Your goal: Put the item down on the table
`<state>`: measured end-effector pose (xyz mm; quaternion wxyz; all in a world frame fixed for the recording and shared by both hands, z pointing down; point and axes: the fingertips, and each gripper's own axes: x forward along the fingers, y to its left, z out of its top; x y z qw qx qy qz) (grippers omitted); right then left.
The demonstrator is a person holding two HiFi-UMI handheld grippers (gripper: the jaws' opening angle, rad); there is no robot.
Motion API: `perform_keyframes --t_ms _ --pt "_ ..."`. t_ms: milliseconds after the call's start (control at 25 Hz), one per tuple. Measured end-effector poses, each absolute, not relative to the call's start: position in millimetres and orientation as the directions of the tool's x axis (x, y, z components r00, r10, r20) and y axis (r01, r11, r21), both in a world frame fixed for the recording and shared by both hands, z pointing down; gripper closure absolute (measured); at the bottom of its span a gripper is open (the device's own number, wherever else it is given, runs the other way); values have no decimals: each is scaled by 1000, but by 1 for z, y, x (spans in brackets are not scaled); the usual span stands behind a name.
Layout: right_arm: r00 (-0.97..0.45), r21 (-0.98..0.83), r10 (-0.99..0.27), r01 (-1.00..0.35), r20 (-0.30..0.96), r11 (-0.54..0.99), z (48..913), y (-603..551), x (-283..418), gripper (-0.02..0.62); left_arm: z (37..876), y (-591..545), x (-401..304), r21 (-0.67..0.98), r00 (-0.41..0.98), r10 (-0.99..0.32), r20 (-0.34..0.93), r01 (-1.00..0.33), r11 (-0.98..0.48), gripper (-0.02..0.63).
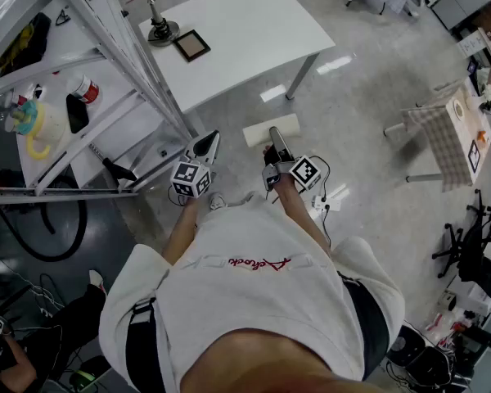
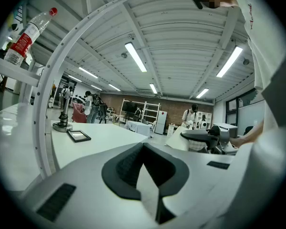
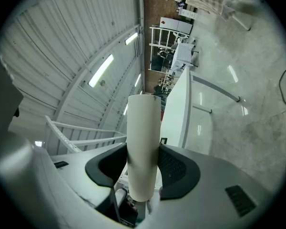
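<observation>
The right tongs (image 3: 144, 168) are clamped on a pale cream flat rectangular slab (image 3: 143, 137), held above the grey floor (image 1: 368, 137) at six o'clock from the white rectangular counter (image 1: 245, 23). The left tongs (image 2: 145, 175), at nine o'clock beside them, are pressed together, holding nothing.

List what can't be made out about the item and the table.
Head view: the pale item is too small to identify; the right gripper covers its middle.
Right gripper view: its lower end is hidden behind the jaws.
Head view: the dark framed thing on the table is too small to identify.
</observation>
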<state>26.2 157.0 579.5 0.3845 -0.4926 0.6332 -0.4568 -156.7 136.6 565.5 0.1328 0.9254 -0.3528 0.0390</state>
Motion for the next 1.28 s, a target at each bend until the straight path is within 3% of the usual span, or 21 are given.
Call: perform_keyframes --t_ms 840,1280 --pt "-260 -976 -964 -196 -46 100 592 172 71 399 567 157 -103 199 725 -663 186 -688 -698 591" --pt "-300 -971 -954 -220 -21 91 606 184 93 399 583 173 -83 213 709 -675 202 -705 -677 591"
